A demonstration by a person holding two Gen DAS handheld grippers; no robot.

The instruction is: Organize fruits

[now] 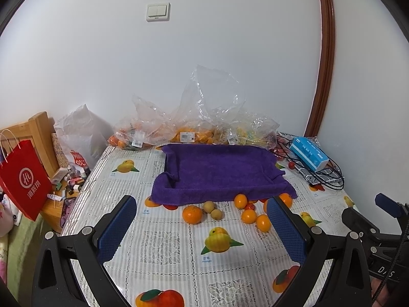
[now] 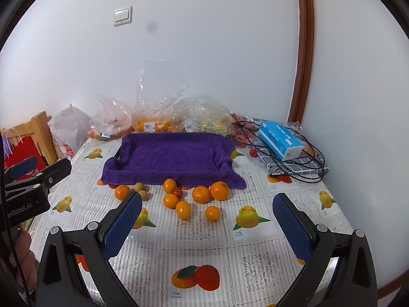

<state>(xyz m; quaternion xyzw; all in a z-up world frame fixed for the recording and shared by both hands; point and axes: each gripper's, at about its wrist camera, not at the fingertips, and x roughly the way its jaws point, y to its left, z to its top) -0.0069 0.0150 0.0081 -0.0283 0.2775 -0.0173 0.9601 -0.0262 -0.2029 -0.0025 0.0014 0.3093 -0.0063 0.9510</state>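
left gripper (image 1: 202,220): jaws wide apart, empty, above the tablecloth (image 1: 163,253) | right gripper (image 2: 207,211): likewise spread, holding nothing | loose oranges (image 2: 202,194) and two brownish fruits (image 2: 140,186), possibly longans, lie scattered just before the purple towel-lined tray (image 2: 171,153); bagged fruit (image 2: 153,124) behind it
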